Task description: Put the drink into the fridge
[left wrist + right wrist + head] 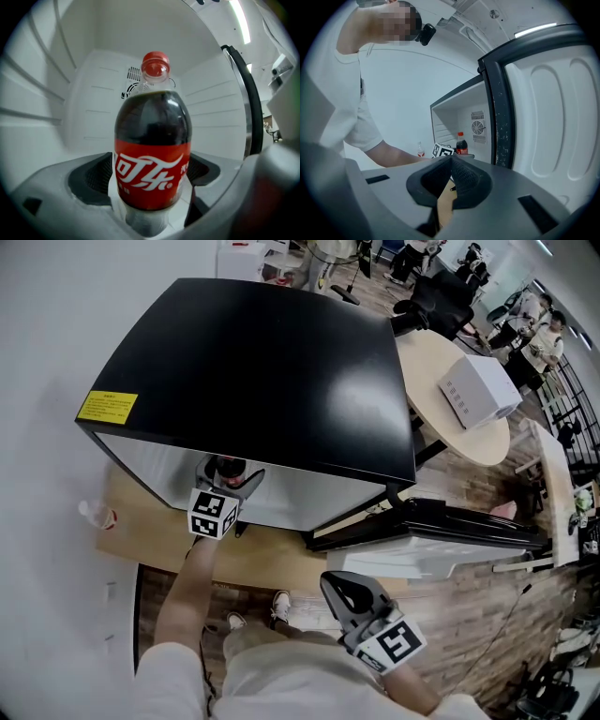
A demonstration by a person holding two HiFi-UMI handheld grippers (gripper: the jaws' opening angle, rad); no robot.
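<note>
A cola bottle (152,154) with a red cap and red label stands upright inside the white fridge interior (93,108). My left gripper (152,176) has a jaw on each side of it, spread wide, with the pads just off the label. In the head view the left gripper (230,479) reaches into the black-topped fridge (262,371), and the bottle's cap (225,468) shows under the top's edge. My right gripper (342,589) hangs low in front of the open door (431,521), shut and empty. The right gripper view shows its own gripper (451,161) and the bottle (461,144) on a shelf.
The fridge door (553,117) swings out to the right. A small plastic bottle (98,515) stands on the wooden board (150,531) left of the fridge. Behind, a round table (441,362) carries a white box (478,390). People sit at the far right.
</note>
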